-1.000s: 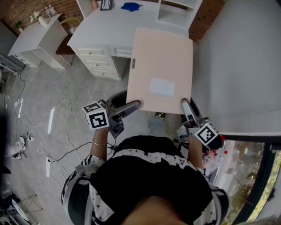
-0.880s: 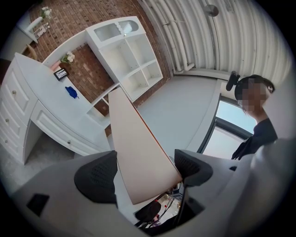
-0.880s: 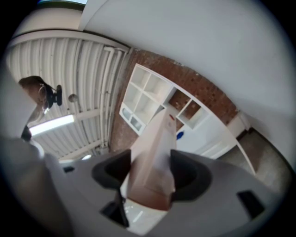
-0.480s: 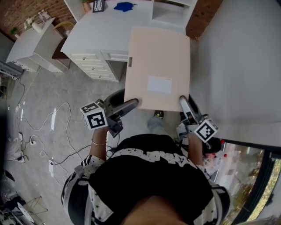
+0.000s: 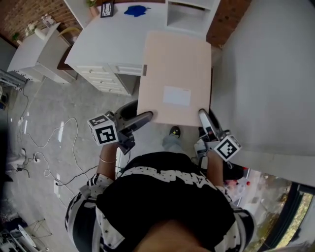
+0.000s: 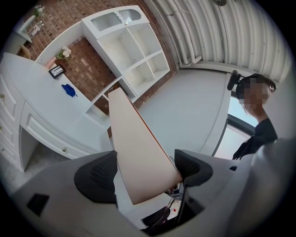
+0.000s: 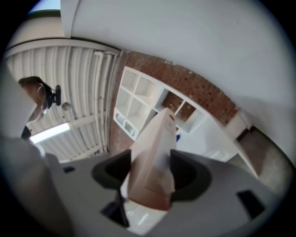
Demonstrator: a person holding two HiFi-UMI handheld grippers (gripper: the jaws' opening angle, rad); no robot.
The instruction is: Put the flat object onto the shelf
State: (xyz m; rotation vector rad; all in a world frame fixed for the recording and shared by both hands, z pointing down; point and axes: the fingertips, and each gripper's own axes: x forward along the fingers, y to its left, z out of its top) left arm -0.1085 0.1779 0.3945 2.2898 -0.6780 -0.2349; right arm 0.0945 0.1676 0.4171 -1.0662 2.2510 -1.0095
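Observation:
The flat object is a pale beige cardboard box (image 5: pixel 174 78) with a white label, held level in front of me over the floor. My left gripper (image 5: pixel 146 117) is shut on its near left corner, and the box (image 6: pixel 138 152) fills the gap between the pads. My right gripper (image 5: pixel 202 117) is shut on the near right corner, where the box (image 7: pixel 152 162) stands edge-on between both pads. The white cubby shelf (image 5: pixel 187 12) rises at the back of the desk, beyond the box's far edge. It also shows in both gripper views as the shelf (image 6: pixel 134 51) (image 7: pixel 138 104).
A white desk with drawers (image 5: pixel 106 47) carries a blue thing (image 5: pixel 135 10) and a small picture frame (image 5: pixel 107 8). A white side table (image 5: pixel 34 47) stands at the left. Cables (image 5: pixel 59 142) trail over the grey floor. A big pale panel (image 5: pixel 266 74) fills the right.
The desk and shelf have slid slightly left and down in the head view as I move nearer. The box stays gripped at both near corners.

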